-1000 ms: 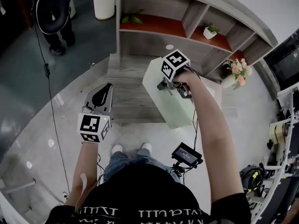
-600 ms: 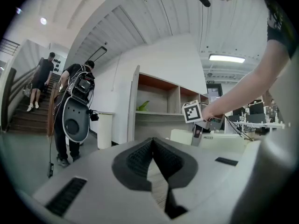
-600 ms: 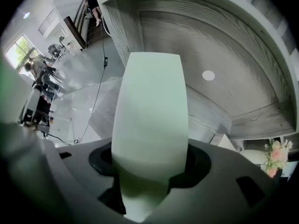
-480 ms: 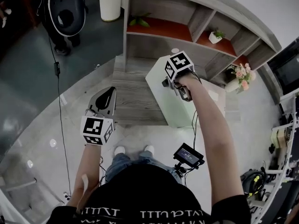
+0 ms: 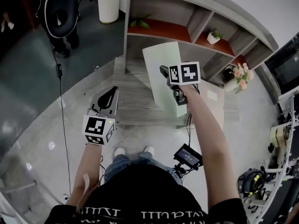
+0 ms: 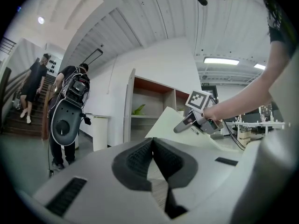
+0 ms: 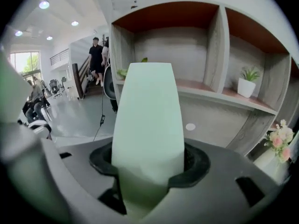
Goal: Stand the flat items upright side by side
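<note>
Now right hand-held gripper, jaws just closed, clamps board lengthwise toward shelf.

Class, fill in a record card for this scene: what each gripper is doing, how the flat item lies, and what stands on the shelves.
Right gripper: jaws have just been closing, now clamped on the pale green flat item
Item pose: tilted, far end raised toward the shelf unit, not yet upright
Left gripper: jaws together, nothing between them, held level by the wooden platform
On the shelves: small potted plant; green leaves
Beside the shelves: vase of pink flowers
</note>
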Tool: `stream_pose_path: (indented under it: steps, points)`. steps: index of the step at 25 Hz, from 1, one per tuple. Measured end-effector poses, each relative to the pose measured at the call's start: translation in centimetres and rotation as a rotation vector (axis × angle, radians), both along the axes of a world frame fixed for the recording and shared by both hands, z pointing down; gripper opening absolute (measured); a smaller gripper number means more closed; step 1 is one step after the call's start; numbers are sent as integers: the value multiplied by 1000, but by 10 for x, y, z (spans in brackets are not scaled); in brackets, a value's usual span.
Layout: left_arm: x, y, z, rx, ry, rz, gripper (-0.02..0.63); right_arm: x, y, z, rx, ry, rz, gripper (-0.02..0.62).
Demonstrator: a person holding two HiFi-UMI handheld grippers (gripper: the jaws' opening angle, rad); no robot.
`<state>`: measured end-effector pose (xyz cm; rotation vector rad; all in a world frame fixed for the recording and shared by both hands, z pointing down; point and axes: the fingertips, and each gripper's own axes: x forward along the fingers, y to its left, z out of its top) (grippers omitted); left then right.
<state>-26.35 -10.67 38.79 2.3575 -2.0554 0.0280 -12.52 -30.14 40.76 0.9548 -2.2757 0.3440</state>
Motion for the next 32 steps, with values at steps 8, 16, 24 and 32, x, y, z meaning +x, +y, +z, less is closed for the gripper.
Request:
stream_pose_path:
  steps: [8,16,24,32]
  points:
    - [-7,8,2,-16,-30,8,12,-8,18,-7,267,-269,103,276]
    - [-11,12,10,-48,-43,18,12,-8,48,22,448,-362,219,295]
    - [-7,11,14,-54,-54,26,12,-27,56,74,196,-196,112,302]
    - [-13,13,13,-59,-65,-1,12,-64,47,80,82,-149,70,307]
